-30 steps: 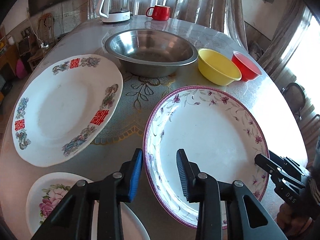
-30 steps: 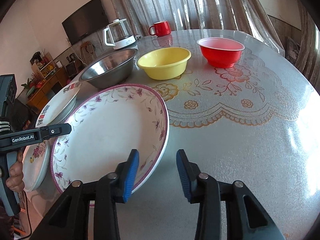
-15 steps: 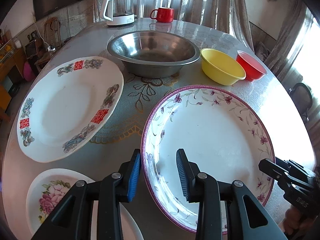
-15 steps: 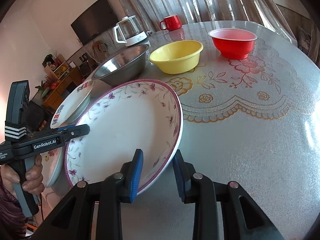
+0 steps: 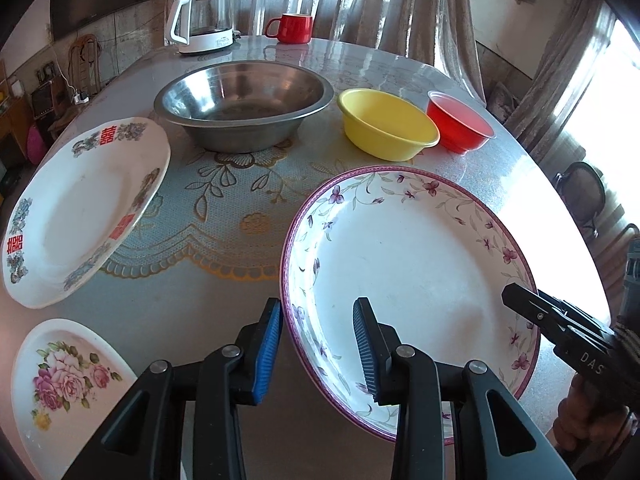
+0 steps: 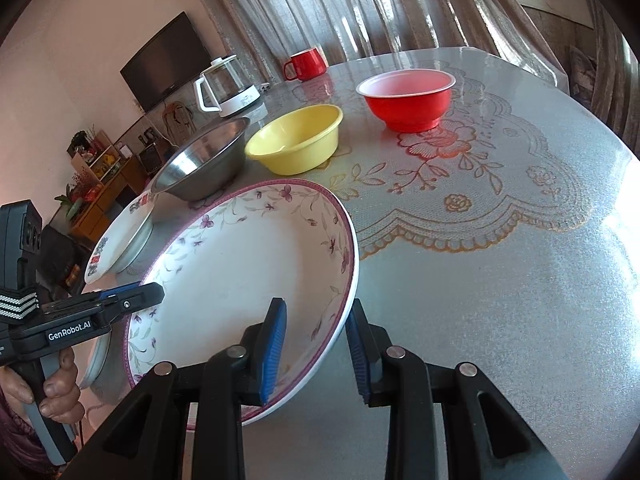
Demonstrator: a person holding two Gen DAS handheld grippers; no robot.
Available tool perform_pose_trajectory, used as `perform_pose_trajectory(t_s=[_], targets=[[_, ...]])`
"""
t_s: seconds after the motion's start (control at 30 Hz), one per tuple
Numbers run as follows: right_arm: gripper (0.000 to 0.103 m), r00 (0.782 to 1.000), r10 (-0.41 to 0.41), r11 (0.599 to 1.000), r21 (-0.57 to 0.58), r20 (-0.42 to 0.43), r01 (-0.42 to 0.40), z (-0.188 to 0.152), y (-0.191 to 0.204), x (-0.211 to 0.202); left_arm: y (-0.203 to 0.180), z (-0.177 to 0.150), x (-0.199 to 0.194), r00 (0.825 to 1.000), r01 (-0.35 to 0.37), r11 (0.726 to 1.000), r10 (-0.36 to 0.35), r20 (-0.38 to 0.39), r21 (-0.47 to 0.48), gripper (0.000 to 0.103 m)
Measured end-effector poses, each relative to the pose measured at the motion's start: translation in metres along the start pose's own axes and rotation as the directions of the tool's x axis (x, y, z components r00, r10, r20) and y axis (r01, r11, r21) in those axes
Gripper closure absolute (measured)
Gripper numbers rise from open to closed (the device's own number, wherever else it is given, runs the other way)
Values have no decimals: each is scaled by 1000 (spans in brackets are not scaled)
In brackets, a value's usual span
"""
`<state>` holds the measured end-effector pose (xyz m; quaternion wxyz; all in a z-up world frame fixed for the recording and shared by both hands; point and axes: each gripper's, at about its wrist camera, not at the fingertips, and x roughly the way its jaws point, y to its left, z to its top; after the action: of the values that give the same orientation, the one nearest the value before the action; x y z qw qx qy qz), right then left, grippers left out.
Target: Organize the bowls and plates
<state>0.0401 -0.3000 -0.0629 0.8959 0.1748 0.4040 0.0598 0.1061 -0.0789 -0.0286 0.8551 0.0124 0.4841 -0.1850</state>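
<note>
A large purple-rimmed floral plate (image 5: 412, 272) (image 6: 248, 272) sits at the table's near side, its near edge tilted up. My left gripper (image 5: 318, 348) is open, its fingers straddling the plate's left rim. My right gripper (image 6: 316, 344) has its fingers either side of the plate's right rim, close to it; contact is unclear. A white plate with red characters (image 5: 76, 208) (image 6: 116, 240) lies to the left. A small rose plate (image 5: 60, 392) sits at the near left. A steel bowl (image 5: 244, 104) (image 6: 204, 164), yellow bowl (image 5: 388, 124) (image 6: 300, 138) and red bowl (image 5: 460, 120) (image 6: 408, 96) stand behind.
A glass kettle (image 5: 204, 20) (image 6: 228, 88) and a red mug (image 5: 294, 28) (image 6: 306, 64) stand at the table's far edge. A lace-pattern mat (image 6: 460, 200) covers the round table. Curtains hang behind; a chair (image 5: 584, 196) stands at the right.
Both grippers have moved in over the purple-rimmed plate's rims. The right gripper's fingers have narrowed around the rim, and the plate's near edge has tilted up.
</note>
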Motion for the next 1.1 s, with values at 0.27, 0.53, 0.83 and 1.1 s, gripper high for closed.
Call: perform_pose_trajectory(t_s=[0.27, 0.53, 0.83, 1.1], targets=[[73, 999, -46, 999, 17, -5, 46, 0, -14, 0, -11, 1, 4, 1000, 9, 1000, -10, 7, 14, 65], [73, 990, -144, 988, -51, -1, 144, -1, -4, 2, -11, -1, 5, 999, 20, 1000, -20, 25, 2, 64], [73, 982, -190, 977, -102, 0, 189, -8, 4, -1, -9, -7, 6, 999, 40, 999, -39, 18, -10, 64], [71, 981, -195, 979, -59, -19, 194, -5, 4, -1, -1, -18, 5, 999, 54, 998, -54, 3, -37, 64]])
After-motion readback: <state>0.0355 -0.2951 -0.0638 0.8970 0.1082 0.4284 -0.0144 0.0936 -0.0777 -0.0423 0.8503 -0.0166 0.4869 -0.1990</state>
